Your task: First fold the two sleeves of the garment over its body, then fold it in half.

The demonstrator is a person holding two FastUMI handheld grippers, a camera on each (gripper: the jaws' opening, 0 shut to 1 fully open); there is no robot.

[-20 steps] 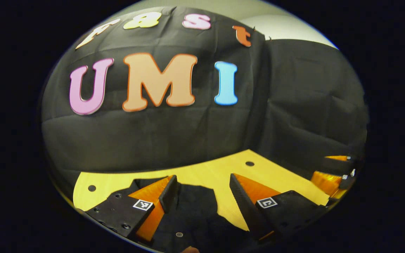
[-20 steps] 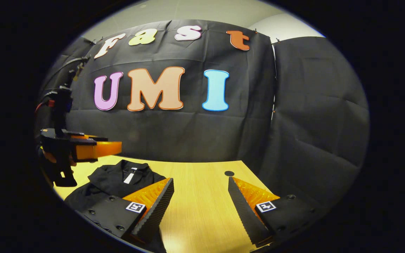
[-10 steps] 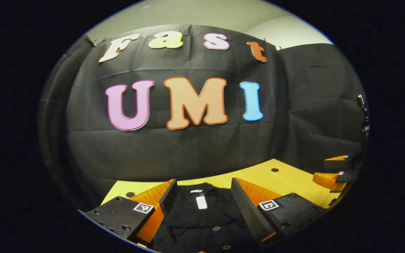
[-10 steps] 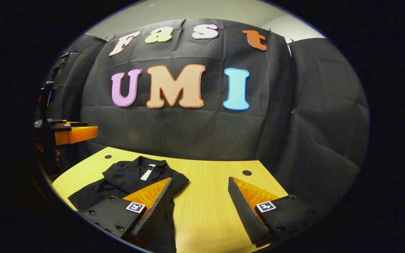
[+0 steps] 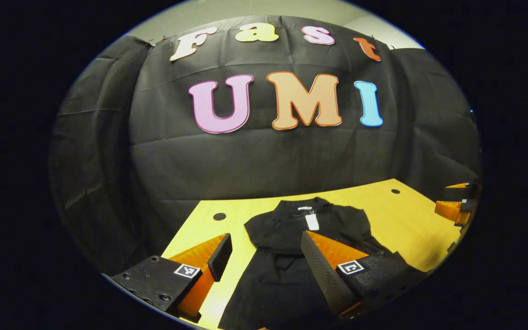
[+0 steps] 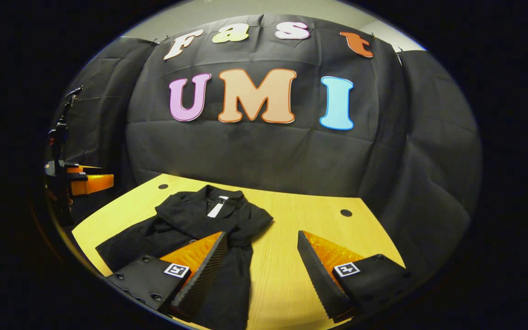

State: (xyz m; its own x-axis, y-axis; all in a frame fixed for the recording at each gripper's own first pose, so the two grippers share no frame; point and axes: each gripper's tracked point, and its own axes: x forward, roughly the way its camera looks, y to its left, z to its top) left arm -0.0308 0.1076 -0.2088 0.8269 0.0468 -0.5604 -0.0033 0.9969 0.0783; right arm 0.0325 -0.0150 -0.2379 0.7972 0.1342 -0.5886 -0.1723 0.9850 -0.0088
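Yellow wooden table (image 6: 287, 284) with 2 round holes (image 6: 346, 213), black cloth wall (image 6: 255, 156)

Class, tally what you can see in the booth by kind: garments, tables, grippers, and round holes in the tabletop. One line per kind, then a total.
Garments: 1, the black garment
Tables: 1, the yellow table
Grippers: 2, the left gripper and the right gripper
Round holes in the tabletop: 2, hole and hole
Total: 6
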